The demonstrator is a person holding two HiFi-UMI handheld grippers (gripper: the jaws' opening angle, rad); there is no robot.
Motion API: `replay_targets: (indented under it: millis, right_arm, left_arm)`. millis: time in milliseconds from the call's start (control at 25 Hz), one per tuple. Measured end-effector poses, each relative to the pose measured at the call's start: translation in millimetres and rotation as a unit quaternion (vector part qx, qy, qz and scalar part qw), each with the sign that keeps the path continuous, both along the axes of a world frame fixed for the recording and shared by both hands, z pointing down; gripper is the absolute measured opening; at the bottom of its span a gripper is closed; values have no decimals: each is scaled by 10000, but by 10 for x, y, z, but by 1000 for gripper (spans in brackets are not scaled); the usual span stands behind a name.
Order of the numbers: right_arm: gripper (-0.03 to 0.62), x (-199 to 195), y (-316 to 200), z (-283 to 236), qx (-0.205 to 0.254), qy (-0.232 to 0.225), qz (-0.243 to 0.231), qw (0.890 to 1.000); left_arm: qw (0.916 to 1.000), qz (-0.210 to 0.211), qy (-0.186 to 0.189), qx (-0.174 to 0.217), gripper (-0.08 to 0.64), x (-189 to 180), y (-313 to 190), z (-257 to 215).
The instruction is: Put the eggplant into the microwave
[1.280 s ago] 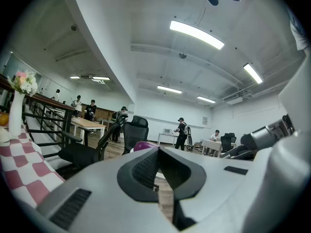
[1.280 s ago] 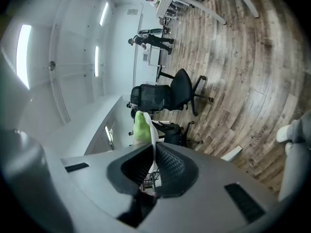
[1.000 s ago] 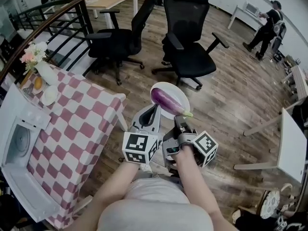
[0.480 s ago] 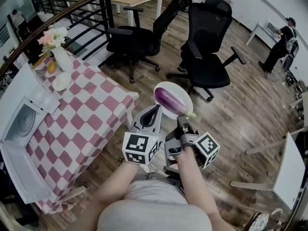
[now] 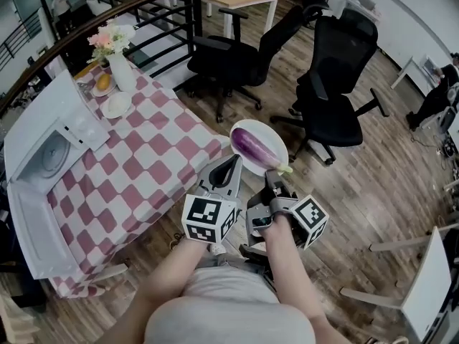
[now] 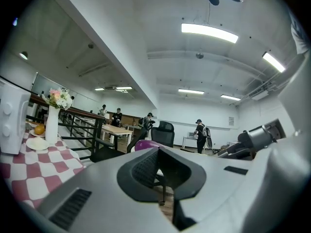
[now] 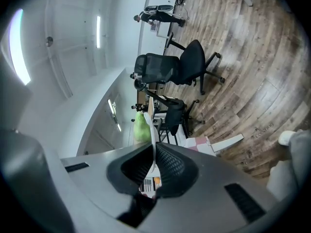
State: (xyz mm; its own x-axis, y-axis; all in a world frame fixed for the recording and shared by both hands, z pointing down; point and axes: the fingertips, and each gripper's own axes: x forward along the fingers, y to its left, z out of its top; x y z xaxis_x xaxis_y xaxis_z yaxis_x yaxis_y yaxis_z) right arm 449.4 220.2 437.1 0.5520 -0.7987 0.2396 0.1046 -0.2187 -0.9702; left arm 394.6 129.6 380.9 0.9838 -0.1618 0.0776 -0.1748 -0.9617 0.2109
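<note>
Purple eggplant (image 5: 251, 147) rides on a round white plate (image 5: 271, 132), right gripper (image 5: 271, 179) pinching its rim, left gripper (image 5: 232, 161) closed on nothing. The boxy white microwave (image 5: 44, 145) is open but well apart, so loading's all left.

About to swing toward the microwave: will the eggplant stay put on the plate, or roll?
It may roll: the eggplant is rounded, glossy and lies loose on the shallow white plate. Probably heavy enough to tilt the plate, since the right gripper pinches only its rim. Keep it level.
</note>
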Motion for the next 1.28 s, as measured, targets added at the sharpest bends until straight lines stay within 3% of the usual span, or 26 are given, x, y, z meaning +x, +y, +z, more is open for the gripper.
replay_targets:
  millis: [1280]
  right_arm:
    - [37,-1168,-1326,-79,38,-123,-1192,9928]
  left_arm:
    - [9929,-1190,16,6,5,-1410,-1217,-134]
